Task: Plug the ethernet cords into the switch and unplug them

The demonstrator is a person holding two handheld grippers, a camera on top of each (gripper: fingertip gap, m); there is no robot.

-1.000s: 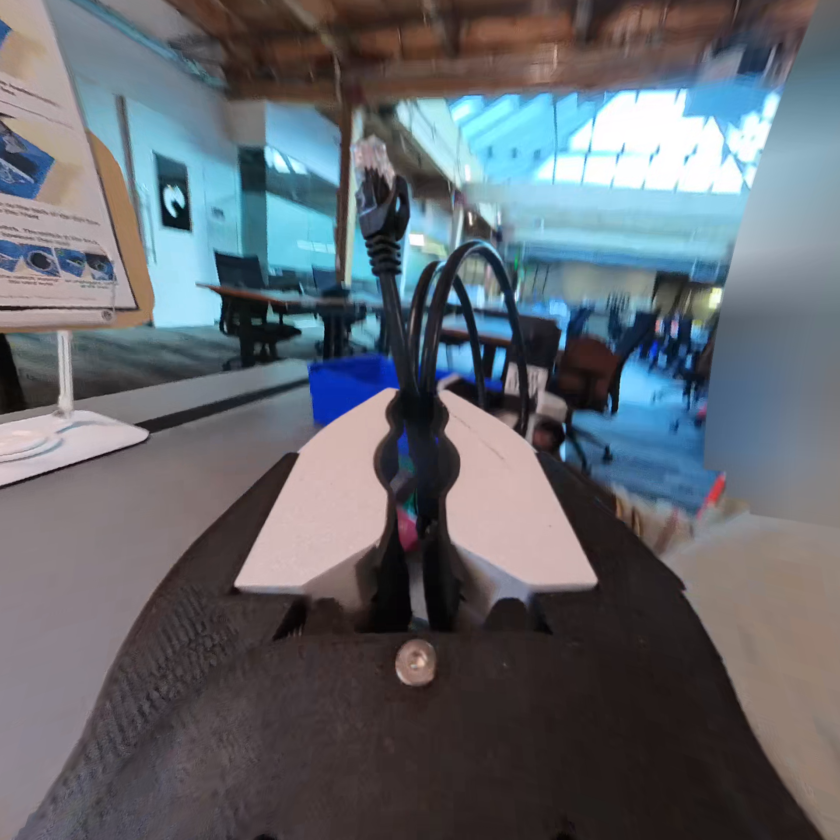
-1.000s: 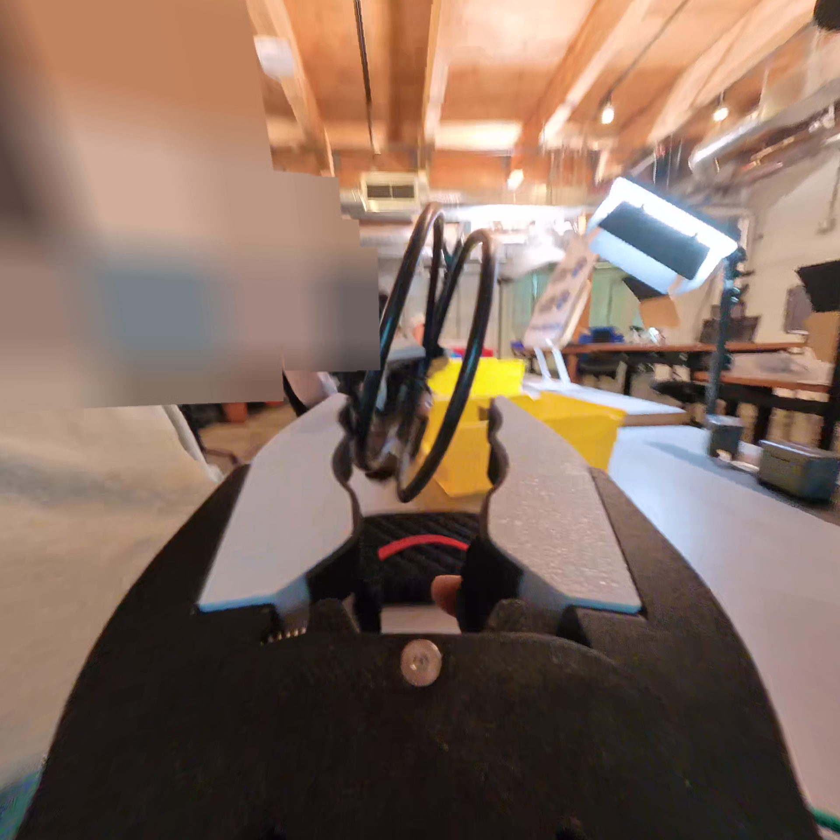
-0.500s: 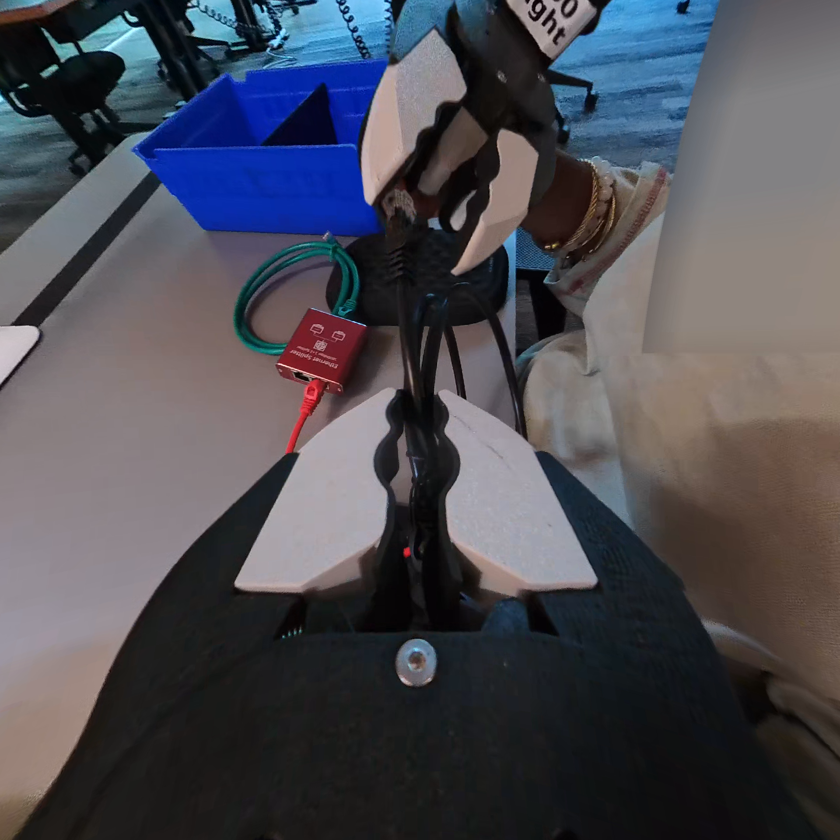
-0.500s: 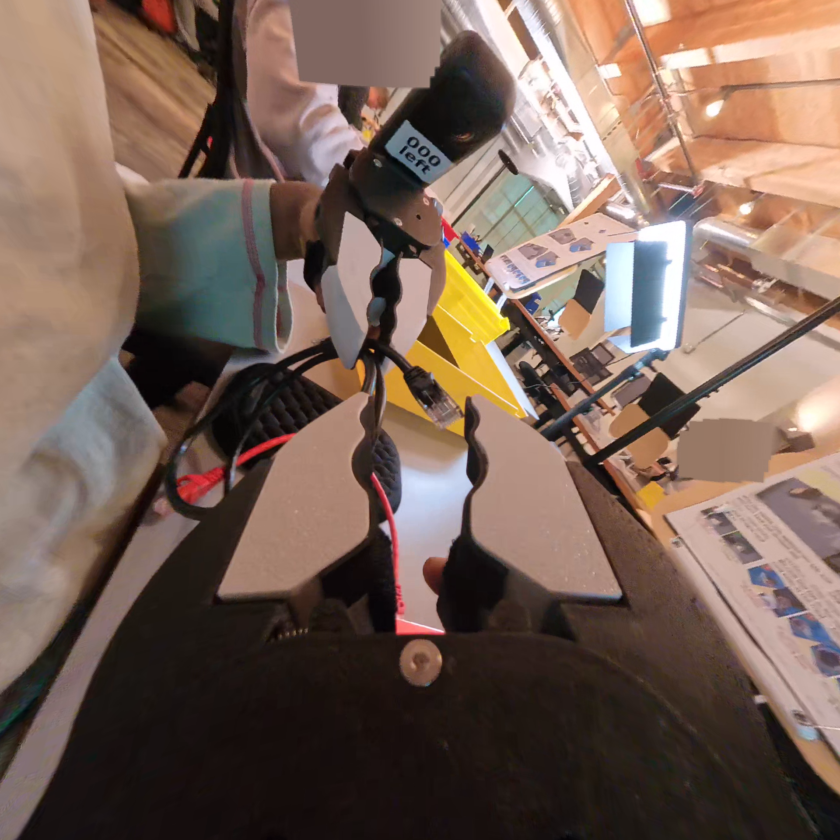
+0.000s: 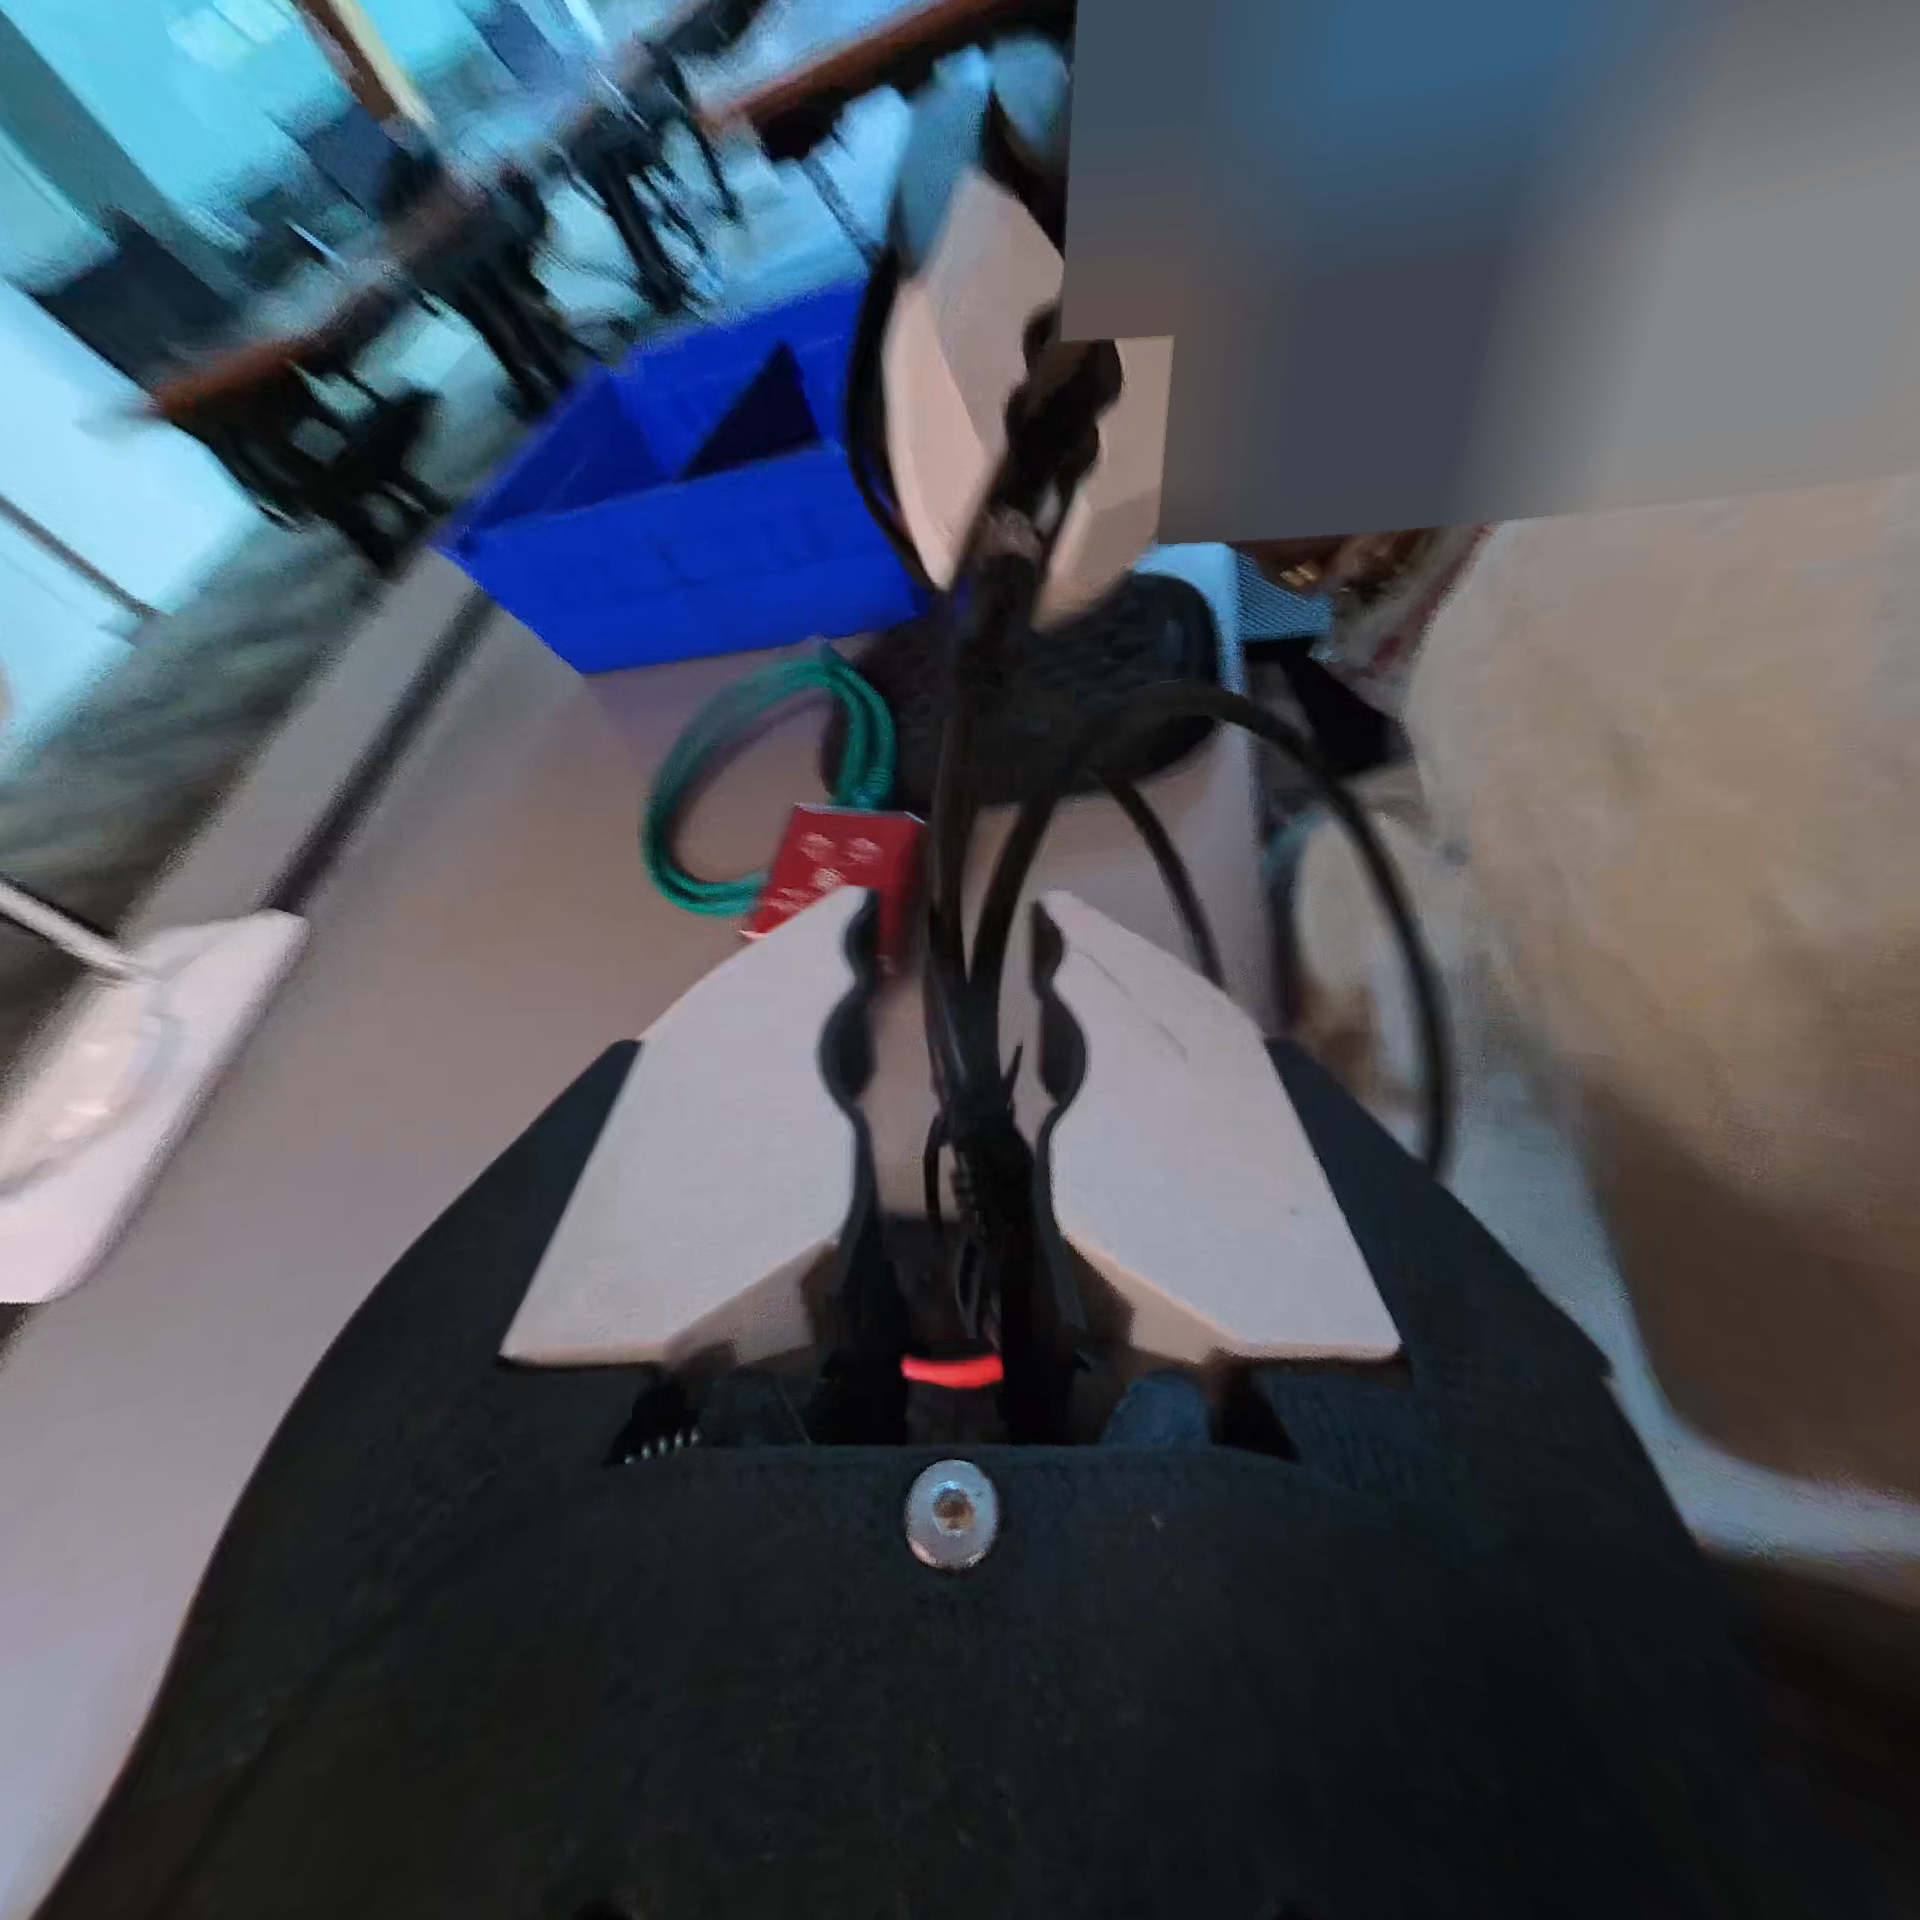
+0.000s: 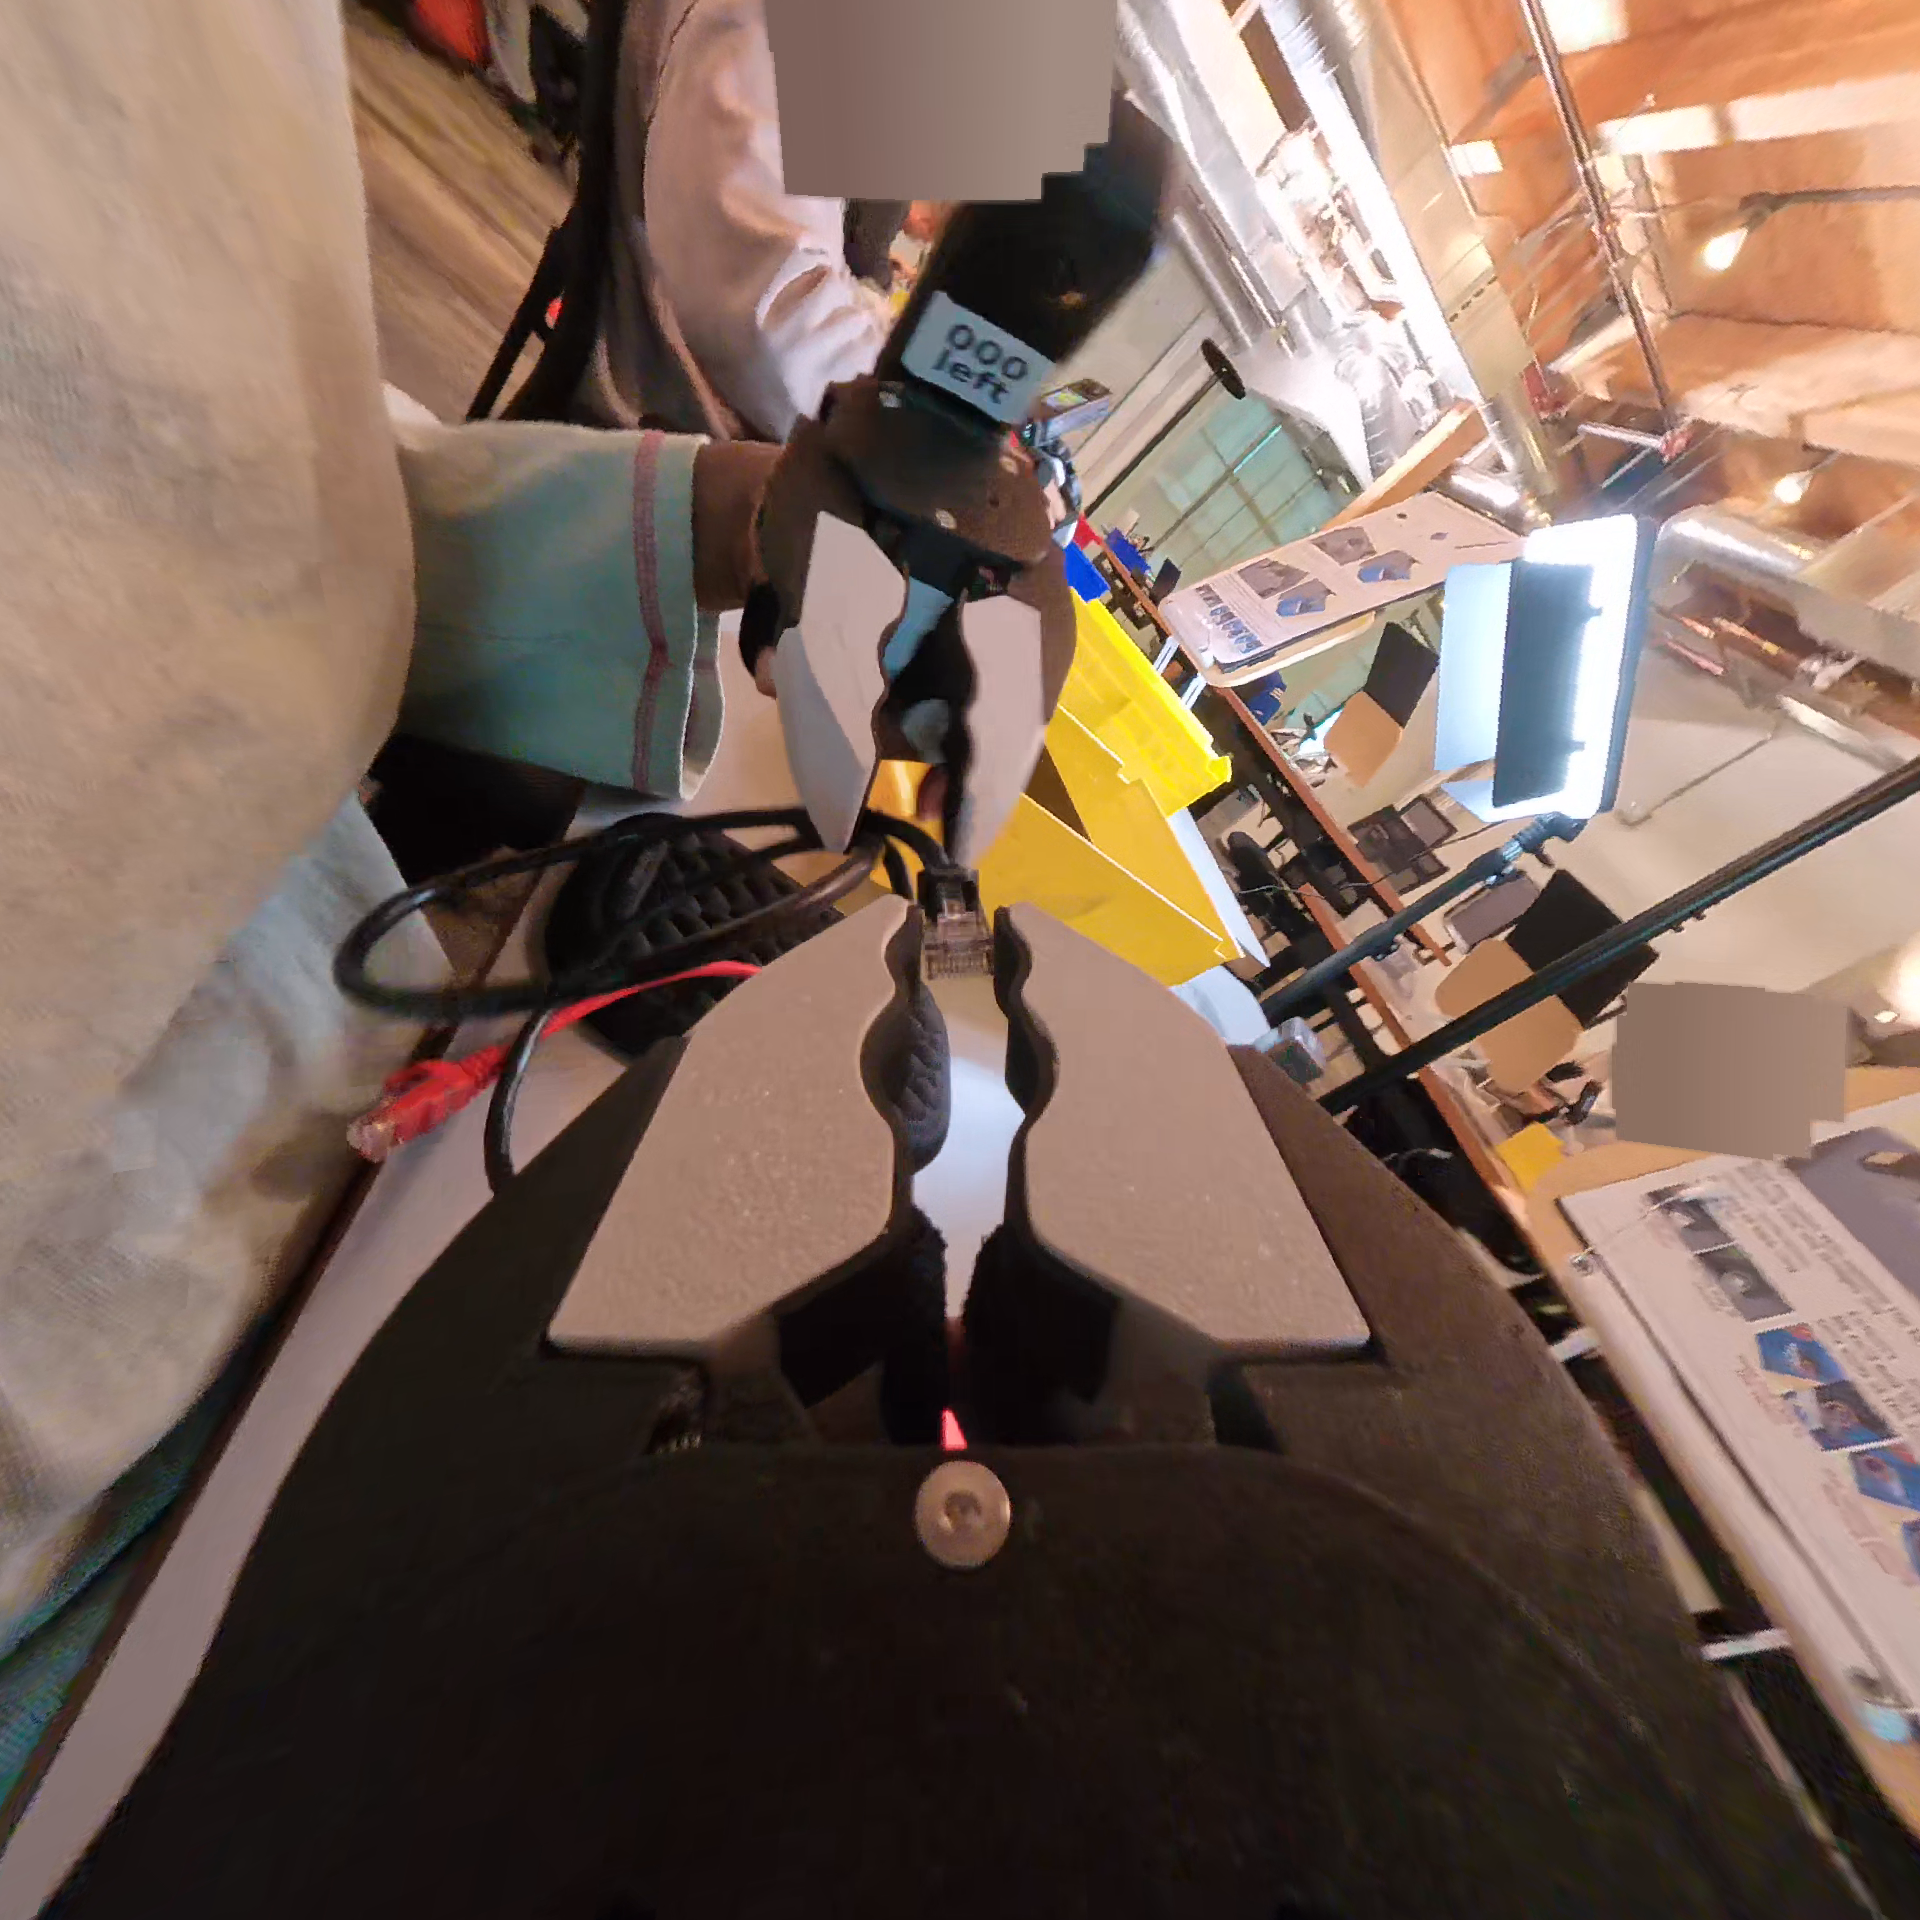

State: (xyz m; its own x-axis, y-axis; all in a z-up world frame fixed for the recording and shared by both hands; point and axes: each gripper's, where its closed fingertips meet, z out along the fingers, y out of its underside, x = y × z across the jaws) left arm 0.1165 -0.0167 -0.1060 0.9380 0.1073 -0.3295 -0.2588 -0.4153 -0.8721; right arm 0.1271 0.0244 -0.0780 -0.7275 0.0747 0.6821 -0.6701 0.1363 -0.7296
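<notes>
A black ethernet cord [image 5: 966, 997] runs between the fingers of my left gripper [image 5: 951, 914], whose jaws stand apart around it, loosely. Its clear plug [image 6: 951, 940] sits between the tips of my right gripper [image 6: 954, 920], which is shut on it. The two grippers face each other tip to tip above the table edge; the left gripper [image 6: 935, 821] shows in the right wrist view and the right gripper [image 5: 992, 561], blurred, in the left wrist view. The small red switch [image 5: 842, 868] lies on the grey table with a coiled green cord [image 5: 769, 790] at its far end. A loose red cord [image 6: 436, 1091] lies near the edge.
A blue bin [image 5: 675, 540] stands behind the switch, beside a black round pad [image 5: 1049, 717]. Yellow bins [image 6: 1112, 790] stand behind the left gripper. A white stand base [image 5: 125, 1091] is at the left, and a printed sheet [image 6: 1766, 1299] lies at the right. The person's body is close by. About 6 cm separates my left fingertips from my right.
My right gripper has closed on the black cord's plug. My left gripper's jaws have opened from their grip on the cord. Both views have swung and tilted.
</notes>
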